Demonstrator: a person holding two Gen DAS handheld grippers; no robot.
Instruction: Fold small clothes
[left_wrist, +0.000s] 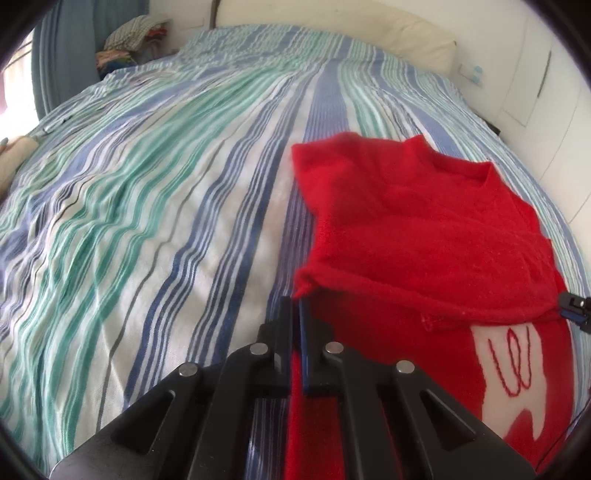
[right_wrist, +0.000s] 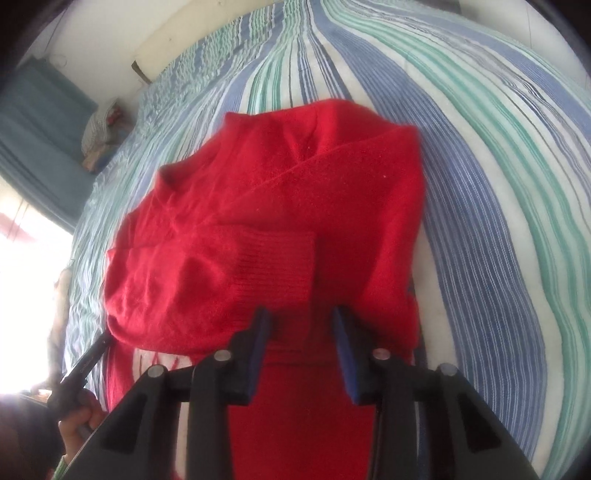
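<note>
A red knit sweater (left_wrist: 406, 229) lies on the striped bedspread (left_wrist: 166, 221), its upper part folded down over its body. A white patch with red stitching (left_wrist: 517, 358) shows below the fold. My left gripper (left_wrist: 296, 302) is shut on the fold's left corner. In the right wrist view the left gripper (right_wrist: 105, 339) meets that same edge of the sweater (right_wrist: 266, 206). My right gripper (right_wrist: 300, 314) stands open at the fold's right end, pads apart, with red fabric between and under them, just below a ribbed cuff (right_wrist: 275, 258). The right gripper (left_wrist: 574, 308) also shows at the left wrist view's right edge.
A pile of clothes (left_wrist: 129, 40) sits at the bed's far corner beside a blue curtain (left_wrist: 62, 55). A cream pillow (left_wrist: 406, 37) lies along the head of the bed, and white cupboard doors (left_wrist: 535, 81) stand to the right. A hand (right_wrist: 77, 417) holds the left gripper.
</note>
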